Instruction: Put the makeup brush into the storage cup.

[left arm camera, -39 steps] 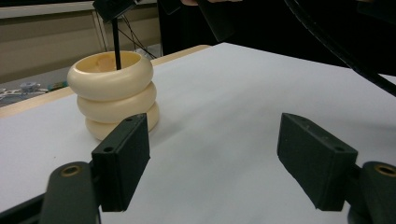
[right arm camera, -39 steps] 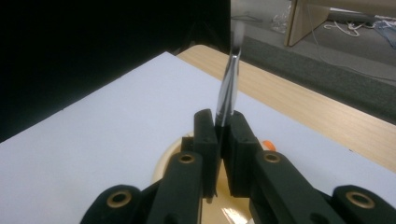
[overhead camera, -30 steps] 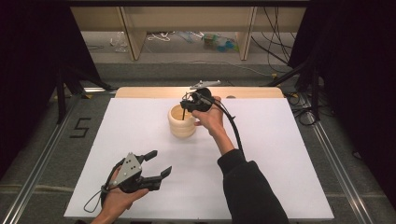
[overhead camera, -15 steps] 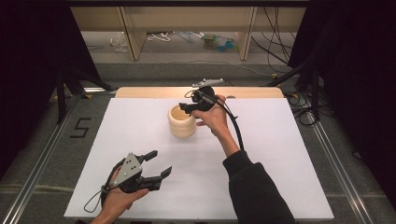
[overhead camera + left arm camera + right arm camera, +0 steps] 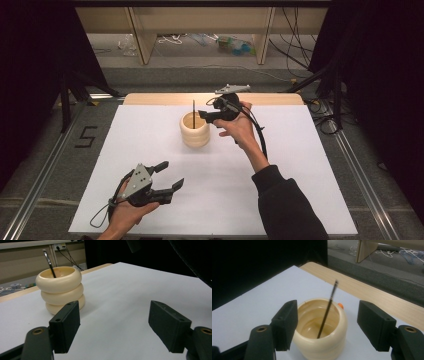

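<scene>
A white sheet (image 5: 150, 150) covers my wooden table (image 5: 150, 98); beyond it lie grey floor, loose cables and dark curtains. One cream ribbed pot (image 5: 195, 130) stands toward the table's far middle, holding one thin dark stick (image 5: 194, 112) that leans against its rim. My right gripper (image 5: 205, 116) hangs just beside the pot, jaws spread and empty. My left gripper (image 5: 170, 177) rests near the front edge, jaws also spread.

1. The left hand (image 5: 131, 212) comes in low at the near edge and holds the left gripper (image 5: 169, 177).
2. Its jaws are wide apart and point to the far right.
3. The right arm, in a dark sleeve (image 5: 285, 205), stretches far forward.
4. The right hand (image 5: 240, 126) holds the right gripper (image 5: 203, 115) up high.
5. Its jaws are apart too and point left.
</scene>
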The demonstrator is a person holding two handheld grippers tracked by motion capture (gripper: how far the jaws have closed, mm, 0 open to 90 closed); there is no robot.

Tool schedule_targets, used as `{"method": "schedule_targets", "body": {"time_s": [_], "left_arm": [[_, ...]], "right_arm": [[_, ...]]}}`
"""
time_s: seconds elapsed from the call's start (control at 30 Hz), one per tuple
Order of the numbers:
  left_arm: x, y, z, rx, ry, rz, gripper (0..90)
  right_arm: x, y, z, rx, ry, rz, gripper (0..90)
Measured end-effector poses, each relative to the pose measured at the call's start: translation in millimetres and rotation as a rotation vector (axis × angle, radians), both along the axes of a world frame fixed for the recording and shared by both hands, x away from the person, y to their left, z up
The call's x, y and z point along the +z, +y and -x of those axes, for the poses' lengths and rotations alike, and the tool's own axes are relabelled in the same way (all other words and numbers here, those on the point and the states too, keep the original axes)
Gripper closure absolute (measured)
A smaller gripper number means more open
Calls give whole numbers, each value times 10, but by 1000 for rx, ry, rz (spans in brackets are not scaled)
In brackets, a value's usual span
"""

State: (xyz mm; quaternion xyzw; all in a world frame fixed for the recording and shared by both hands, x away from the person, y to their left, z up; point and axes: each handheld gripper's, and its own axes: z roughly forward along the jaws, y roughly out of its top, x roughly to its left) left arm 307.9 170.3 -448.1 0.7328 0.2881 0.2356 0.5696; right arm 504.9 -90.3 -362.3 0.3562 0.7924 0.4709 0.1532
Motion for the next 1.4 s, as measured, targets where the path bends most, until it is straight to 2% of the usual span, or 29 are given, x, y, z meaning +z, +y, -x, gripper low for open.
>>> {"method": "schedule_targets", "body": {"time_s": [0.2, 0.23, 0.3, 0.5, 0.6, 0.7, 0.73, 0.8, 0.97, 1.0, 1.1, 1.17, 1.27, 1.3, 1.33, 1.4], "left_arm": [[1, 2, -1, 0, -4, -5, 255], [-2, -3, 3, 4, 4, 4, 255], [-2, 0, 1, 4, 2, 1, 255], [-1, -2, 0, 3, -3, -6, 255], [-3, -4, 2, 7, 3, 0, 255], [-3, -1, -1, 5, 1, -3, 255], [-3, 0, -1, 6, 1, -3, 255], [-3, -2, -2, 6, 0, -3, 255], [-2, -4, 0, 5, 1, -1, 255], [-4, -3, 5, 18, 7, 1, 255], [2, 8, -13, 13, -18, -15, 254], [-1, 3, -6, 6, -4, -10, 254], [-7, -9, 12, 7, 17, 7, 254], [-8, -9, 11, 7, 19, 7, 254], [-9, -9, 11, 8, 21, 7, 254], [-9, -9, 13, 7, 22, 8, 254]], "right_arm": [[49, -80, 93, 4, -13, -11, 285], [63, -92, 114, 6, -14, -5, 281], [89, -117, 162, 6, -26, 7, 280], [127, -207, 291, 17, -73, -6, 278], [143, -255, 342, 24, -74, -10, 278], [149, -305, 400, 23, -69, -18, 279], [141, -315, 402, 28, -86, -22, 279], [144, -336, 439, 24, -72, -29, 280], [119, -373, 500, 26, -113, -14, 280], [116, -382, 512, 32, -112, -19, 279], [106, -407, 548, 32, -125, -16, 274], [98, -424, 569, 29, -124, -15, 262], [60, -438, 593, 26, -137, -40, 252], [56, -441, 614, 29, -114, -43, 246], [51, -450, 612, 30, -135, -40, 243], [46, -457, 635, 27, -142, -33, 242]]}}
